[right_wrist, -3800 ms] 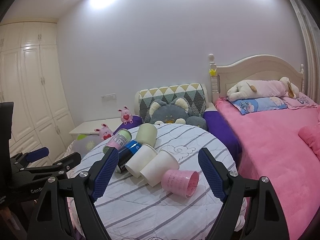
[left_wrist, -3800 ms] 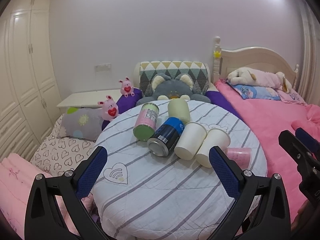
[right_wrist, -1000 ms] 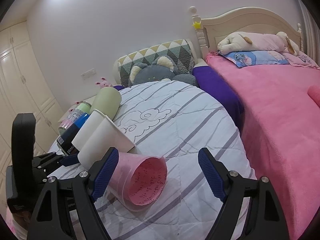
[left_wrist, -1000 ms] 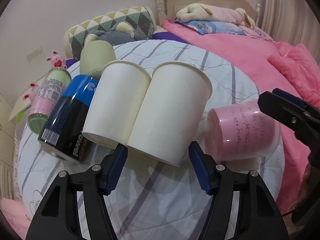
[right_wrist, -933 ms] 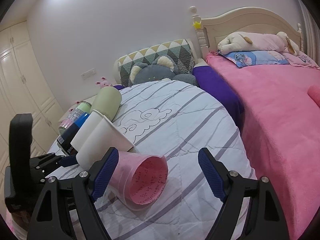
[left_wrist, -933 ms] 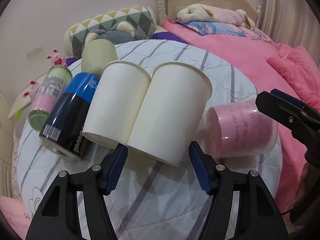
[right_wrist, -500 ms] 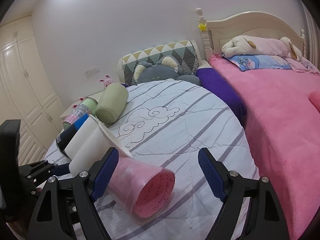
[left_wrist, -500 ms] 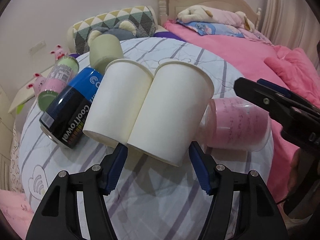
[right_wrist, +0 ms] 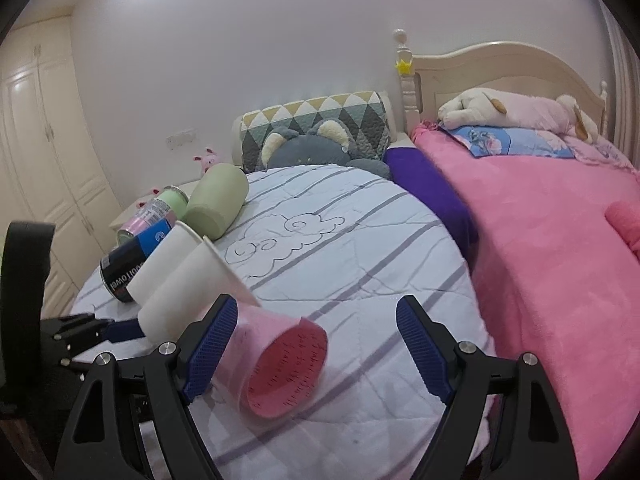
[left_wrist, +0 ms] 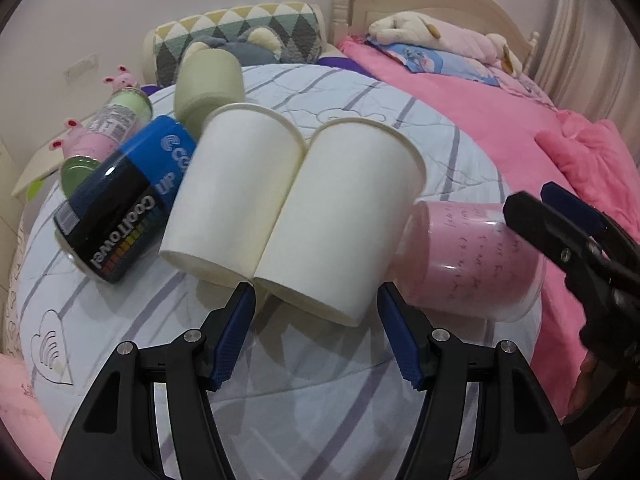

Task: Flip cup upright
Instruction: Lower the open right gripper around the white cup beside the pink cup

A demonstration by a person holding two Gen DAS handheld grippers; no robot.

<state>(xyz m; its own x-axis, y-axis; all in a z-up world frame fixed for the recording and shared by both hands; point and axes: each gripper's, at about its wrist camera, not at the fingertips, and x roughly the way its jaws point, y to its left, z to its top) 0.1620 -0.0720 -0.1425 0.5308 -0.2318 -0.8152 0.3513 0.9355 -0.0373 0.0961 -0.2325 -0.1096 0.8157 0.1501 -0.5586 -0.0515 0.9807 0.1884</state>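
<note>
Several cups and cans lie on their sides on a round striped cloth table [left_wrist: 320, 392]. Two white paper cups lie side by side; my left gripper [left_wrist: 316, 328] is open with its blue pads either side of the base of the right white cup [left_wrist: 340, 224], not clamped. A pink translucent cup [left_wrist: 468, 256] lies to its right, mouth facing away to the right. My right gripper [right_wrist: 316, 344] is open around the pink cup [right_wrist: 280, 368], left pad close to its wall. The right gripper also shows in the left wrist view [left_wrist: 560, 232].
A blue-black CoolTowel can [left_wrist: 120, 208], a pink-green can [left_wrist: 108, 132] and an olive cup [left_wrist: 208, 80] lie at the table's left. A pink bed [right_wrist: 560, 240] borders the table on the right. Cushions [right_wrist: 316, 128] and plush toys sit behind.
Both grippers moved in from far back to the cups. Over the last second the right gripper has closed in around the pink cup, whose mouth has tipped a little; the left stays at the white cup.
</note>
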